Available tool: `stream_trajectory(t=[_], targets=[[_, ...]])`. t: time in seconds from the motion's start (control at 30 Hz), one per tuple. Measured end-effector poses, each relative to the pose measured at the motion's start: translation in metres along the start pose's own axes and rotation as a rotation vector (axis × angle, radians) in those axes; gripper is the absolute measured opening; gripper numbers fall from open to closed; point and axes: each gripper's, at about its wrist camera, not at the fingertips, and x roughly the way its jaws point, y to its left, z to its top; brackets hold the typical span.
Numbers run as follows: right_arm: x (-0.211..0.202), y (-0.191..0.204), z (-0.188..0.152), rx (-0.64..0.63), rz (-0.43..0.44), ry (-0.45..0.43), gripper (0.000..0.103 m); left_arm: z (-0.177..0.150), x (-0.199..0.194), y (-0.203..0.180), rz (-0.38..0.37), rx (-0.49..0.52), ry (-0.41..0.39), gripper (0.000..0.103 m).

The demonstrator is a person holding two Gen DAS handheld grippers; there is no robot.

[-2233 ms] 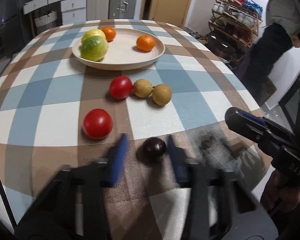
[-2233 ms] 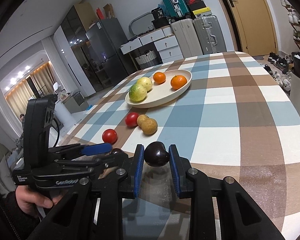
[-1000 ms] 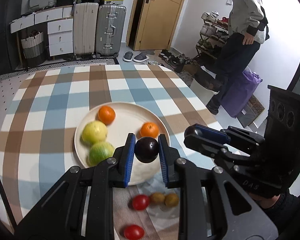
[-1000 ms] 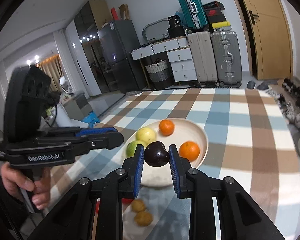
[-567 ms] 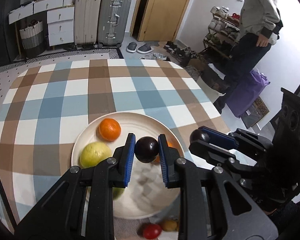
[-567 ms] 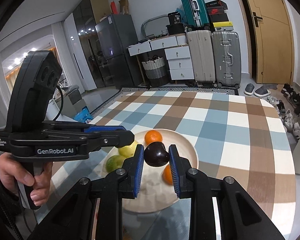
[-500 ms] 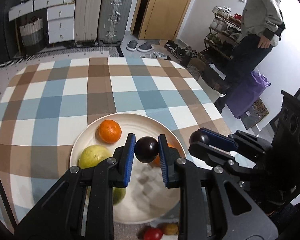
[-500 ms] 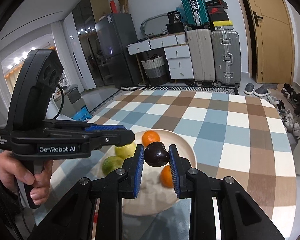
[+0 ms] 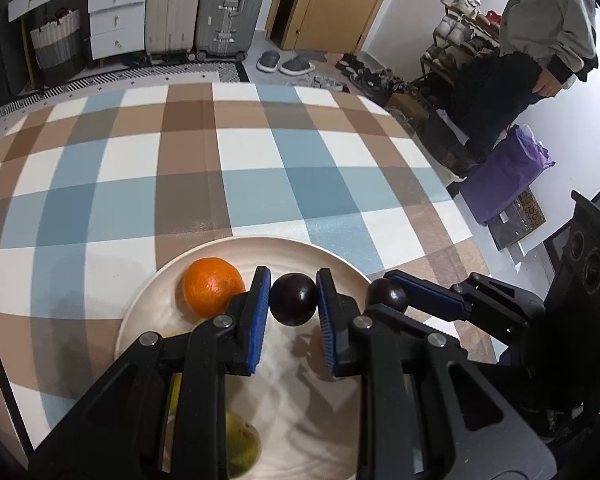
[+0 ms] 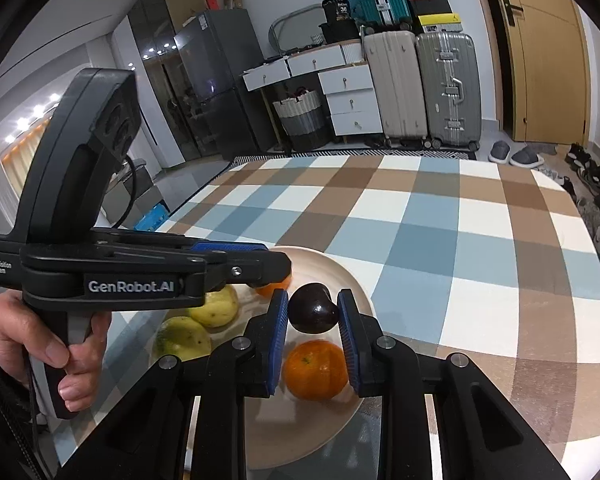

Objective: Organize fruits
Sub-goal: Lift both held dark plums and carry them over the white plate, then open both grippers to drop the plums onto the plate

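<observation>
The jaws of the left gripper (image 9: 293, 309) are clamped on a dark plum (image 9: 293, 299); the right gripper (image 10: 313, 332) clamps a second dark plum (image 10: 313, 315). Both hang above the beige plate (image 9: 148, 312) with oranges (image 9: 212, 293), on the checked table (image 9: 260, 184).

Both wrist cameras looked steeply down from close above, sharing the plate (image 9: 148, 320) (image 10: 360, 300) on the checkered table (image 9: 220, 184) (image 10: 460, 240).

Both tools, left (image 9: 293, 305) and right (image 10: 313, 314), clamped, side by side.
</observation>
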Motion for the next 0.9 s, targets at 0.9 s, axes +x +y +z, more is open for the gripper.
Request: stream_trajectory(t=[0.9], targets=[[-0.036, 0.003, -0.015, 0.006, -0.053, -0.064, 0.04, -0.009, -0.022, 0.002, -0.03, -0.04, -0.021, 0.023]])
